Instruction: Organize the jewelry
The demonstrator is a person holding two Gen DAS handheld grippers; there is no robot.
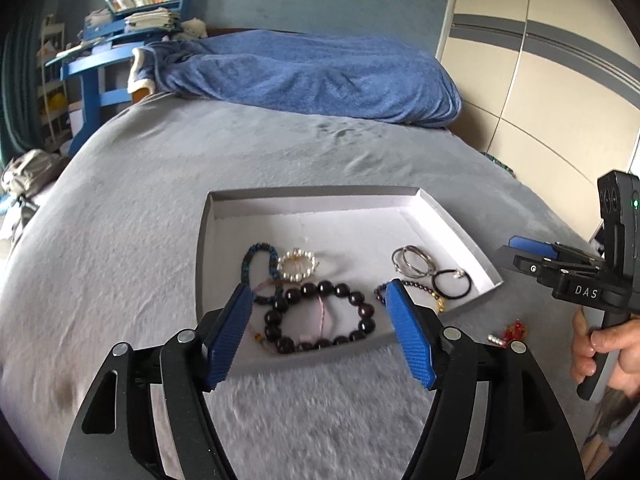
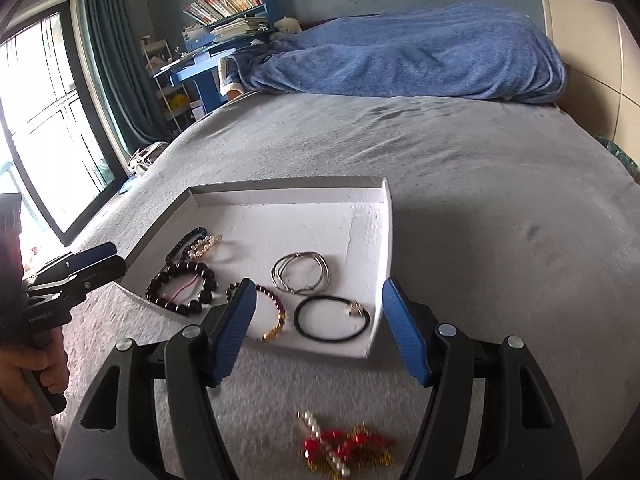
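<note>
1. Left gripper (image 1: 318, 300) angled down over tray's (image 1: 316, 193) near edge, jaws spread, empty.
2. Right gripper (image 2: 318, 300) likewise angled down, jaws apart, empty.
3. Red piece (image 2: 344, 446) on the bed short of tray.
4. Bracelets (image 1: 320, 316) inside tray.

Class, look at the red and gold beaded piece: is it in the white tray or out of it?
Out. The red and gold beaded piece lies on the grey bedcover, outside the near rim of the white tray.
</note>
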